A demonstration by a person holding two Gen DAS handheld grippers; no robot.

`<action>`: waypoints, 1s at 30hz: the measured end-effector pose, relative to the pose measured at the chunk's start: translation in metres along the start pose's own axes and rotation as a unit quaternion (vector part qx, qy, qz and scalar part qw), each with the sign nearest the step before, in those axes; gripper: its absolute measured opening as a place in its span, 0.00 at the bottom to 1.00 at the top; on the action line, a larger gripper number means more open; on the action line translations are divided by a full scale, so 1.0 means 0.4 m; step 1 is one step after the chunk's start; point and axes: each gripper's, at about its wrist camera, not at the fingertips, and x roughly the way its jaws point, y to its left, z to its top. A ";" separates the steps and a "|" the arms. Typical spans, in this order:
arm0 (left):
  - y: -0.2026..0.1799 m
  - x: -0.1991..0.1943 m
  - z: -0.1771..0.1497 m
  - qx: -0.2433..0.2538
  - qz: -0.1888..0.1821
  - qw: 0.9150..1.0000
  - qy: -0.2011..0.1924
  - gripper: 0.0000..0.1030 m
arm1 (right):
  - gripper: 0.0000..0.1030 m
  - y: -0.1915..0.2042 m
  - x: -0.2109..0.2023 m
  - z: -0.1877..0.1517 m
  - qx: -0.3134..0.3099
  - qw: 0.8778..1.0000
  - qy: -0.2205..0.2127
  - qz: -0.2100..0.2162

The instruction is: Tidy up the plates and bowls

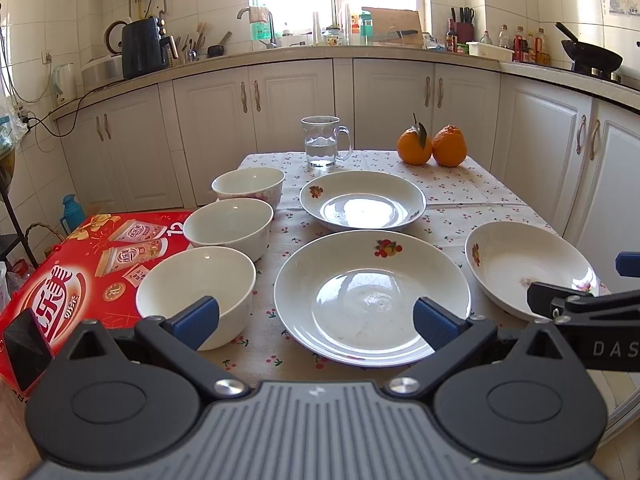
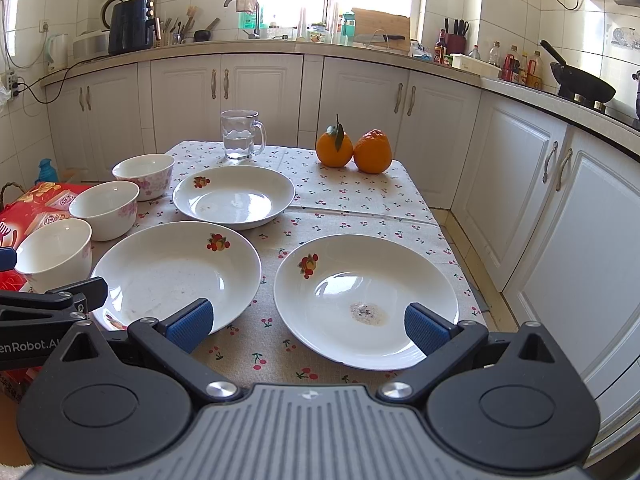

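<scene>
Fingers [image 1: 196,322]: blue ribbed pads, black arms
Body: grey ridged plate, silver screws
Marking: white "DAS" lettering

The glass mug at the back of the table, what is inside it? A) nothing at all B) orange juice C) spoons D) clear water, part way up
D: the glass mug shows a clear waterline about halfway up, and the tablecloth and cabinet behind it show straight through the liquid.
</scene>
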 end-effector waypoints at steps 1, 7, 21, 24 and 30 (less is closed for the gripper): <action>0.000 0.000 0.000 0.000 0.000 1.000 0.000 0.99 | 1.00 0.000 0.000 0.000 0.000 1.000 0.000 0.000; 0.001 0.002 -0.003 0.000 0.000 1.000 0.000 0.99 | 1.00 -0.001 0.001 0.000 0.000 1.000 0.000 0.000; 0.001 0.003 -0.004 0.000 -0.001 1.000 0.001 0.99 | 1.00 -0.001 0.001 0.001 0.000 1.000 0.001 0.000; 0.001 0.004 -0.006 -0.001 0.000 1.000 0.001 0.99 | 1.00 0.000 0.000 0.000 0.000 1.000 0.001 0.000; 0.001 0.005 -0.009 -0.001 -0.001 1.000 0.002 0.99 | 1.00 -0.002 0.001 0.000 0.000 1.000 0.001 0.000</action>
